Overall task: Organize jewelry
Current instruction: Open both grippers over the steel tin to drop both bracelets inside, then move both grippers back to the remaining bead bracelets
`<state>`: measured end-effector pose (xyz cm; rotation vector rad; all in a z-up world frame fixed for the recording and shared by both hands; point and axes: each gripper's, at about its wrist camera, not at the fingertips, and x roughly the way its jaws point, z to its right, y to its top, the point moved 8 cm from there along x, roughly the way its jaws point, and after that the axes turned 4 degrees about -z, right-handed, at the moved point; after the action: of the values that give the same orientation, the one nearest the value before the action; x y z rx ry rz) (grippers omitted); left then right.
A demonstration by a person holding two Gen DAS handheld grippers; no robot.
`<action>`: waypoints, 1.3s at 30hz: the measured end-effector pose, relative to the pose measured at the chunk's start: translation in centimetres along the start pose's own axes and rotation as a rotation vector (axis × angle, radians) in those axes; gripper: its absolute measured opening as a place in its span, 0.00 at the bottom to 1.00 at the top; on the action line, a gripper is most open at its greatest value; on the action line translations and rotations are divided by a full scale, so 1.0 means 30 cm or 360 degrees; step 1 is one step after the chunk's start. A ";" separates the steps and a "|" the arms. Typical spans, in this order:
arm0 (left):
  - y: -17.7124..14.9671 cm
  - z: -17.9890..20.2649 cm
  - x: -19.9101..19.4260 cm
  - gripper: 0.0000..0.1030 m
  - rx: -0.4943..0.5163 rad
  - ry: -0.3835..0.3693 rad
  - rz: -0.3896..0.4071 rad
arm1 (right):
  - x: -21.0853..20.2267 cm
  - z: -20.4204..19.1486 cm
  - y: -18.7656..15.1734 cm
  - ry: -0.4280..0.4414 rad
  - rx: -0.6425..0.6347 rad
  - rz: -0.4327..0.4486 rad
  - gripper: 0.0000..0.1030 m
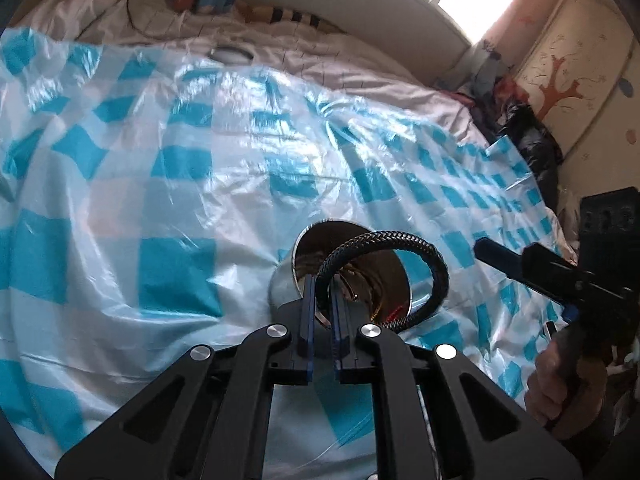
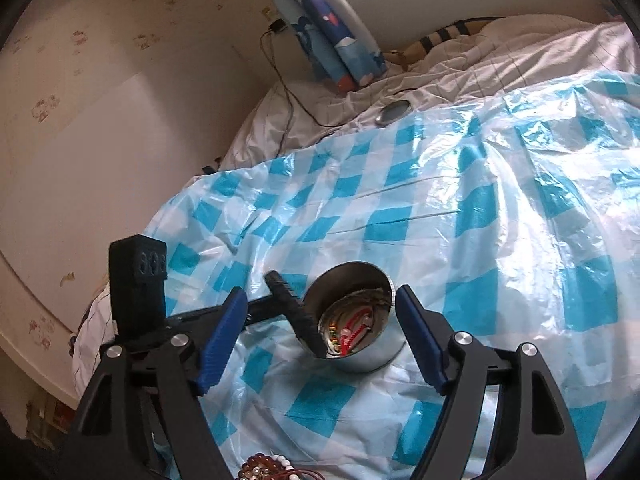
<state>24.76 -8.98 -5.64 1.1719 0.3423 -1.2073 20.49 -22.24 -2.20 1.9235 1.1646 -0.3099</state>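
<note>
My left gripper is shut on a black braided bracelet and holds it over the mouth of a round metal tin. In the right wrist view the bracelet hangs at the tin's left rim; red and beaded jewelry lies inside. My right gripper is open and empty, its blue fingers on either side of the tin, apart from it. It also shows in the left wrist view at the right. More beaded jewelry lies at the bottom edge.
A blue and white checked plastic sheet covers the bed. A round metal lid lies at the sheet's far edge by a black cable. Pillows and a wall stand behind; dark clothes pile at the bed's right side.
</note>
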 end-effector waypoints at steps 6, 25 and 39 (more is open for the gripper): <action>-0.024 0.022 0.013 0.18 0.0008 0.0021 -0.0026 | -0.012 0.026 0.002 -0.0043 0.0040 0.0010 0.75; -0.331 0.129 -0.161 0.46 0.0454 0.0032 -0.0264 | -0.118 -0.068 -0.107 -0.0183 -0.0177 -0.0144 0.81; -0.455 0.083 -0.293 0.54 0.0469 0.0254 -0.0202 | -0.108 -0.143 -0.489 0.0363 0.0131 -0.0612 0.81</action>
<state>8.87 -4.95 -5.06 1.5259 0.3711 -1.3080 5.86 -17.84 -5.52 1.8309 1.7016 -0.3525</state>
